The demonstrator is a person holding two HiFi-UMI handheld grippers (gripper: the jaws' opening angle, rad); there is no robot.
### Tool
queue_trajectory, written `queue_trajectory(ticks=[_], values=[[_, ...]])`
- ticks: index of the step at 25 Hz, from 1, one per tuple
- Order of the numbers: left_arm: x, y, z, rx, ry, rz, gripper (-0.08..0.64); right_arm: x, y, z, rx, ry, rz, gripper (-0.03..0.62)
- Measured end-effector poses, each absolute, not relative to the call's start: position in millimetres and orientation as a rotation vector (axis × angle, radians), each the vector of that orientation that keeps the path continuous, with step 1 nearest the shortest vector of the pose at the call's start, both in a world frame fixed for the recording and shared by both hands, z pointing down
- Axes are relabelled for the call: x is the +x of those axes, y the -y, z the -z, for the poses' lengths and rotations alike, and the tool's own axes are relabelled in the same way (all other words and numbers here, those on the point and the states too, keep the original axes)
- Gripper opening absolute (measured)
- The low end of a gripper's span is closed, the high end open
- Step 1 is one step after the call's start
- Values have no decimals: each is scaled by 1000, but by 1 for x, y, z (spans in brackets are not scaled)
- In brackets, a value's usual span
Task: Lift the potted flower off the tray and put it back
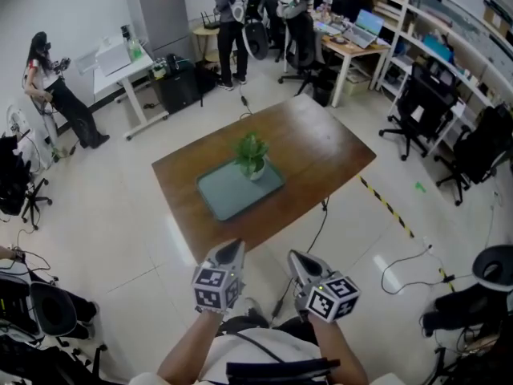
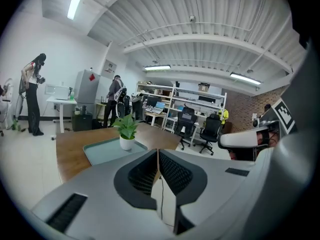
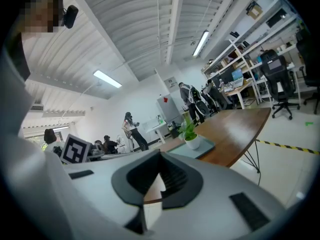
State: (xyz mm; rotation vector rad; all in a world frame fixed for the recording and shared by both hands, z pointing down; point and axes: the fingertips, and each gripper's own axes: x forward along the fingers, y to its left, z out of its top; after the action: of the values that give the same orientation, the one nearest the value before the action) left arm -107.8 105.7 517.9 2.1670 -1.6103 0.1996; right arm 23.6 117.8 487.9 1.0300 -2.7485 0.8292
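The green-leaved flower in a white pot [image 1: 252, 160] is seen standing on the grey-green rectangular tray [image 1: 228, 195]; the lift is judged not yet begun. The left gripper [image 1: 231, 251] and right gripper [image 1: 299, 257] are held short of the brown wooden table [image 1: 321, 143], jaws together and empty, the right's seemingly so.

Brown wood bench [image 1: 321, 147] with soft sheen, matt grey-green plastic-looking tray [image 1: 220, 199], smooth white pot [image 1: 256, 172], glossy pale floor [image 1: 120, 239]

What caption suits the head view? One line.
Left gripper and right gripper, both shut, short of a wooden table where a potted flower stands on its tray.
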Motion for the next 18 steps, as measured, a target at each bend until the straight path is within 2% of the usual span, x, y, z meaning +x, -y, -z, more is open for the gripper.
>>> queue_trajectory(ticks=[2,4,6,15,18], values=[[-119,-85,-521,2174,1614,-211,10,13,-107,-490,1038,2745,-835,8],[-127,-68,-526,2174,1604,-227,73,8,-101,-492,1051,2737,-845,8],[-130,-54,-533,2173,1595,-238,93,7,-95,-494,1072,2725,-845,8],[-129,13,-566,2175,1596,-297,408,11,-66,-511,1117,2701,-883,8],[-130,34,-580,2164,1600,-308,484,12,-56,-518,1118,2691,-901,8]])
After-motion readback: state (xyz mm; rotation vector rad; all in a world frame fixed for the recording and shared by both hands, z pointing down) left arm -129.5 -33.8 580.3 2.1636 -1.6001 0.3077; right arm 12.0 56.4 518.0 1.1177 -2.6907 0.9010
